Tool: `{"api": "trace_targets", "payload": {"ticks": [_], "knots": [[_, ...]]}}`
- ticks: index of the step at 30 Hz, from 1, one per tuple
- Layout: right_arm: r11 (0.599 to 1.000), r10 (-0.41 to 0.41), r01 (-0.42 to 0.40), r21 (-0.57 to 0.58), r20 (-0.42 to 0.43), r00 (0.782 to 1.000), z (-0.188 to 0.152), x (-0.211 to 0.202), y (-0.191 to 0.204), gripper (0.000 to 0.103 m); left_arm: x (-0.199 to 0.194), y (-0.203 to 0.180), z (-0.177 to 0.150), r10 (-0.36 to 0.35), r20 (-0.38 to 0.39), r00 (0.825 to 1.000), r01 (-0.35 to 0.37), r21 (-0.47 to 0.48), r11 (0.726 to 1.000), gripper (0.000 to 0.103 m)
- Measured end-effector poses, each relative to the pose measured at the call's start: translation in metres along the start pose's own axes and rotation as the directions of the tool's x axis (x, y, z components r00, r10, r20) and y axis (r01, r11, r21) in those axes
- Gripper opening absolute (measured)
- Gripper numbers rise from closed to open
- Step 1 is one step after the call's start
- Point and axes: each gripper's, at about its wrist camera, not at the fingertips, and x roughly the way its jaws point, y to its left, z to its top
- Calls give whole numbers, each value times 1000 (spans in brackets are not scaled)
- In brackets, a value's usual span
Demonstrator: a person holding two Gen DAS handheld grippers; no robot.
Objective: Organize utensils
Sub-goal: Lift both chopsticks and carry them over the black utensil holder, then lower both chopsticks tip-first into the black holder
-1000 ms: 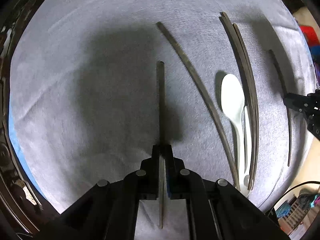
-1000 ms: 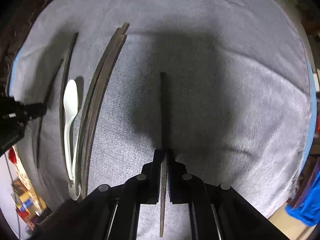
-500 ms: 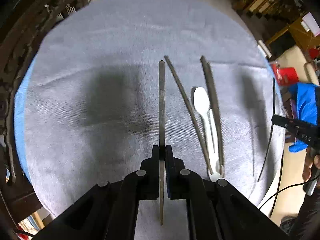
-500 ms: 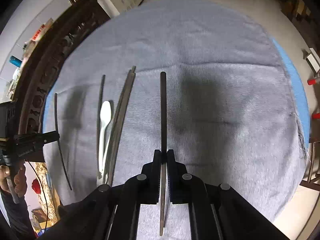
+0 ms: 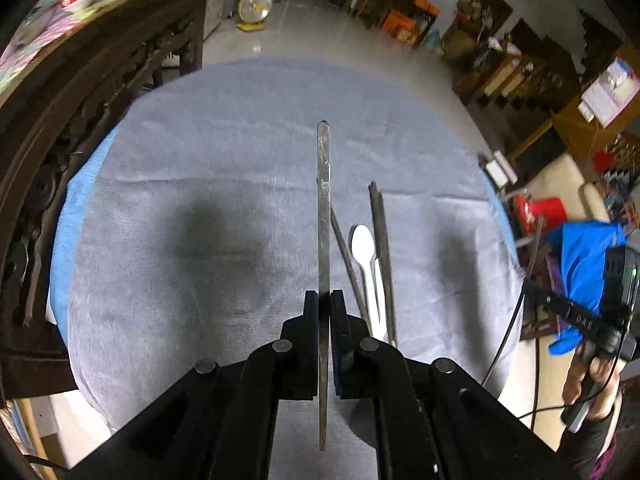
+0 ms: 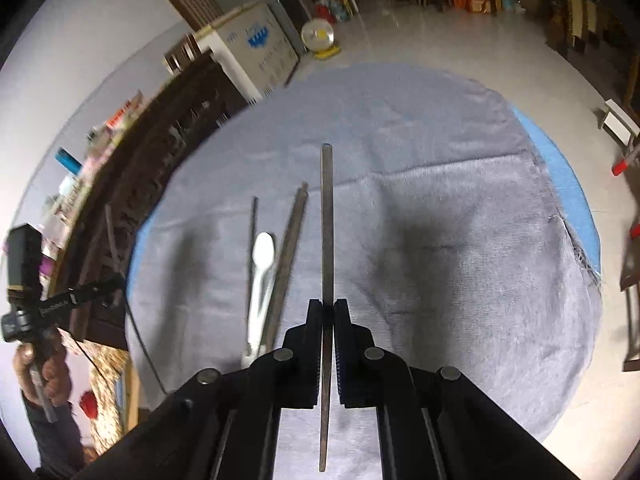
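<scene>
My left gripper (image 5: 324,300) is shut on a long dark chopstick (image 5: 323,208), held in the air above the grey cloth (image 5: 200,200). My right gripper (image 6: 328,304) is likewise shut on a second dark chopstick (image 6: 327,220), well above the cloth (image 6: 440,220). A white plastic spoon (image 5: 363,244) lies on the cloth between one loose chopstick (image 5: 348,260) and a pair of chopsticks (image 5: 385,260). The right wrist view shows the same spoon (image 6: 264,256), pair (image 6: 290,248) and single chopstick (image 6: 253,232). Each gripper appears at the edge of the other's view, held by a hand (image 5: 588,376).
The grey cloth covers a round table over a blue cloth edge (image 5: 68,220). Carved dark wooden furniture (image 5: 80,100) stands close along one side. Beyond lie tiled floor, a small fan (image 5: 254,8), shelves and clutter; a red tub (image 5: 540,212) and blue fabric (image 5: 588,264) sit beside the table.
Both grippers have risen from the cloth, each carrying its chopstick, and tilted up, so the table looks smaller and the room has come into view. Spoon and loose chopsticks stayed put.
</scene>
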Motion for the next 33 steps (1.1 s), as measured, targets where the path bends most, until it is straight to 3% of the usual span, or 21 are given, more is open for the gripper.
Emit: {"api": "trace_targets", "payload": {"ticks": [10, 16, 21, 33], "knots": [[992, 118, -122, 9, 199, 973, -13, -67, 26, 7, -56, 1, -8, -63, 170, 983, 75, -64, 995, 5], [981, 194, -187, -49, 282, 940, -20, -99, 59, 7, -82, -16, -16, -109, 275, 955, 131, -62, 989, 5], [974, 227, -213, -79, 341, 912, -32, -99, 84, 7, -81, -34, -30, -123, 330, 936, 141, -30, 990, 5], [982, 183, -162, -94, 309, 933, -64, -40, 105, 7, -48, -58, -58, -47, 343, 938, 40, 28, 999, 5]]}}
